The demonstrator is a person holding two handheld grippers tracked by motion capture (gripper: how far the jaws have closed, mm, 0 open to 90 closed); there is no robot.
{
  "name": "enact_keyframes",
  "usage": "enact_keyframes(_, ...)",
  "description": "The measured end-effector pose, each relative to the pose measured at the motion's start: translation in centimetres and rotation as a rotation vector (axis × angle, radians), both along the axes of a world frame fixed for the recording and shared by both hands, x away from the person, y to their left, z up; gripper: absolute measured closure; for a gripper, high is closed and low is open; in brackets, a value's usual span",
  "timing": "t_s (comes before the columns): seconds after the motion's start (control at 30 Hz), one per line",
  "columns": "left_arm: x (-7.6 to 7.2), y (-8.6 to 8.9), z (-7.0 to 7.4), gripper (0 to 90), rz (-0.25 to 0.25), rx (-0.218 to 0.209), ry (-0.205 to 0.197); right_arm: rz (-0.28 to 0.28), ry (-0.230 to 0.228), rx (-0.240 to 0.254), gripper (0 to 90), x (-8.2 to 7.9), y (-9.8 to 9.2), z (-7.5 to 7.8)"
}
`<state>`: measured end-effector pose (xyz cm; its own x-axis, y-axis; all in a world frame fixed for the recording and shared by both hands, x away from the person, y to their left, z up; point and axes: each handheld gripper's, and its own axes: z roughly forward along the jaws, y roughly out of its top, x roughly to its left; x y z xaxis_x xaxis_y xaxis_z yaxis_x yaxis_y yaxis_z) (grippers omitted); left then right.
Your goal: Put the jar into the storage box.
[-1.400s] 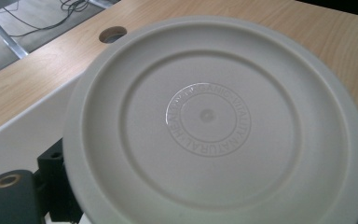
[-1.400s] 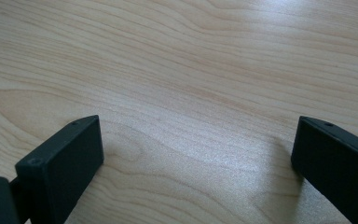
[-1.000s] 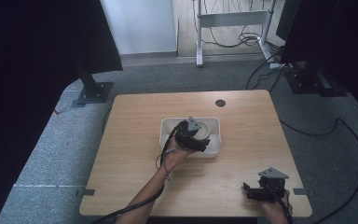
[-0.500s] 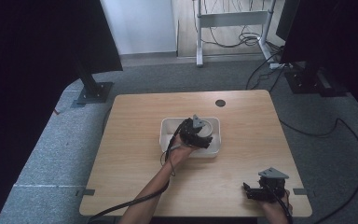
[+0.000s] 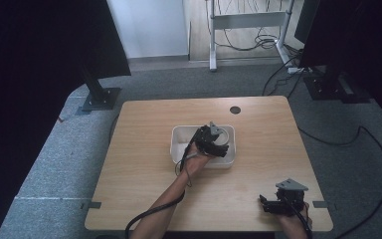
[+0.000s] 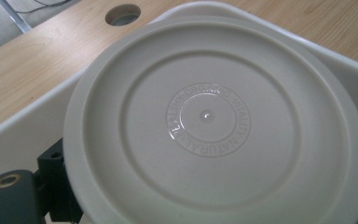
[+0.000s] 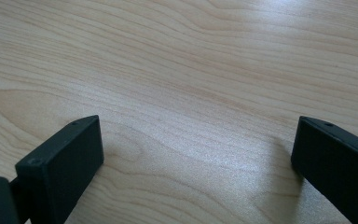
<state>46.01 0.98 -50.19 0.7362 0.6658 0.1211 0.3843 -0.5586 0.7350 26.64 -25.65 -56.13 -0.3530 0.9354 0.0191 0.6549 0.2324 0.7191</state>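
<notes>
White lid (image 6: pixel 209 121) between left claw (image 5: pixel 213 142) jaws

Raised ring of lettering at centre of white round lid (image 6: pixel 214 121), circling a small central nub; reads roughly "ORGANIC VITALITY NATURAL", partly unclear. No other legible text found anywhere.

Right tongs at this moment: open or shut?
Open. In the right gripper view the right tongs show two black jaws set far apart, with bare wooden table between them.
</notes>
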Motion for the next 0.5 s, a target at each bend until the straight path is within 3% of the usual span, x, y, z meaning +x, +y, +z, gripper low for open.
enact_keyframes(0.33, 0.70, -0.45, -0.36, 9.9, 0.014, 0.067, 0.071, 0.000, 0.000, 0.000, 1.8, 0.00, 0.00, 0.00)
enact_keyframes(0.5, 0.81, -0.33, -0.39, 9.7, 0.017, 0.067, 0.087, 0.000, 0.000, 0.000, 1.8, 0.00, 0.00, 0.00)
